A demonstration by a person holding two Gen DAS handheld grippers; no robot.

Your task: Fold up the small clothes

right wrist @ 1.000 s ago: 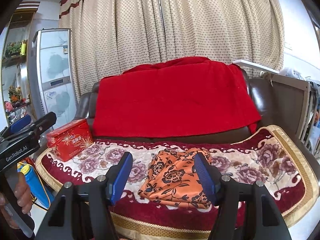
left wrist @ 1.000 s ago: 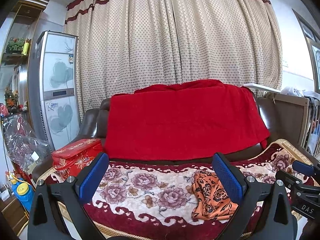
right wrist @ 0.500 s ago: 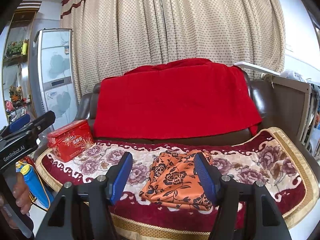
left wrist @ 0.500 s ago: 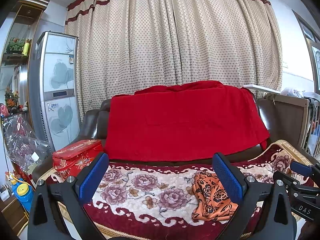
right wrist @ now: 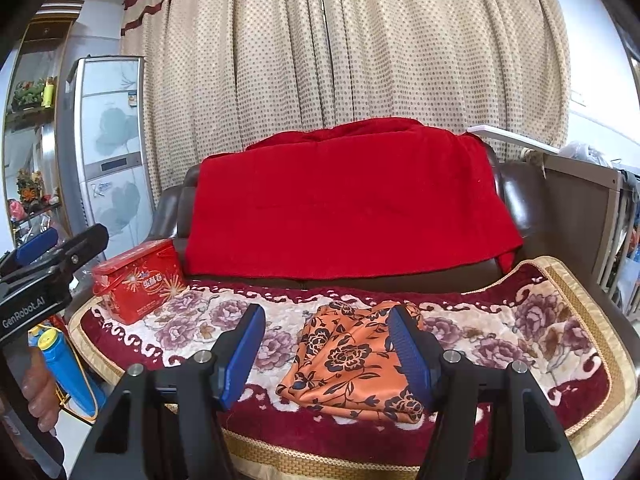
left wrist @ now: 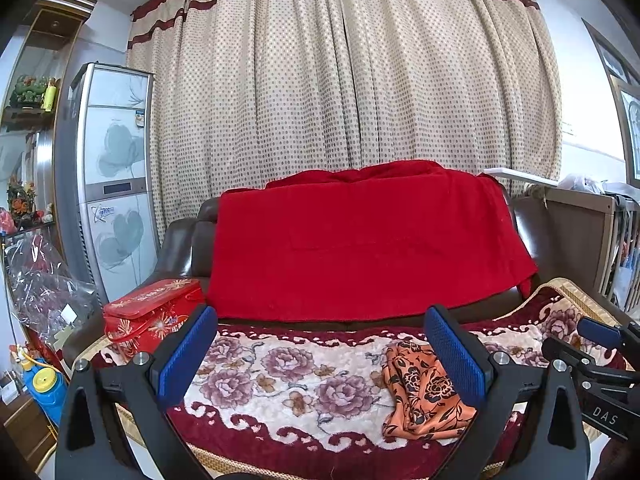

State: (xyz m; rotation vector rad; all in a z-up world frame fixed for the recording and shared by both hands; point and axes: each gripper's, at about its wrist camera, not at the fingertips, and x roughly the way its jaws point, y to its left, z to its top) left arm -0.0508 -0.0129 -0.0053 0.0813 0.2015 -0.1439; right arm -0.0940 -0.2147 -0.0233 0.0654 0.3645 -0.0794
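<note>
The left claw (left wrist: 320,354) hangs level in front of the sofa seat, its blue-padded fingers (left wrist: 186,350) set wide apart and holding nothing; it faces the middle of the floral plush seat cover (left wrist: 288,376), toward the cover's front edge. In the right wrist view a hand (right wrist: 40,396) grips that tool's handle low at the left. Near the cover's back left corner stands a red printed gift tin (right wrist: 138,278), well apart from the cloth.

The task's thing, a small orange garment of thin floral-printed fabric (right wrist: 352,364), lies right of the cover's middle, reaching from about mid-depth to near the front edge. It sits in a loose, rumpled heap with uneven layers, not a squared fold. It looks light, soft and limp, probably a little slippery, so it should sag and slide when lifted, and a pinch may catch several layers at once. A hem or corner at the heap's outline seems the better place to take hold, one claw to each side, though no clean corner can be picked out from here.

The right claw (right wrist: 328,354) is likewise level and pointed straight at the garment, jaws spread and empty, the heap framed between them but beyond their tips. Behind all this a red blanket (right wrist: 348,204) drapes the dark sofa back
</note>
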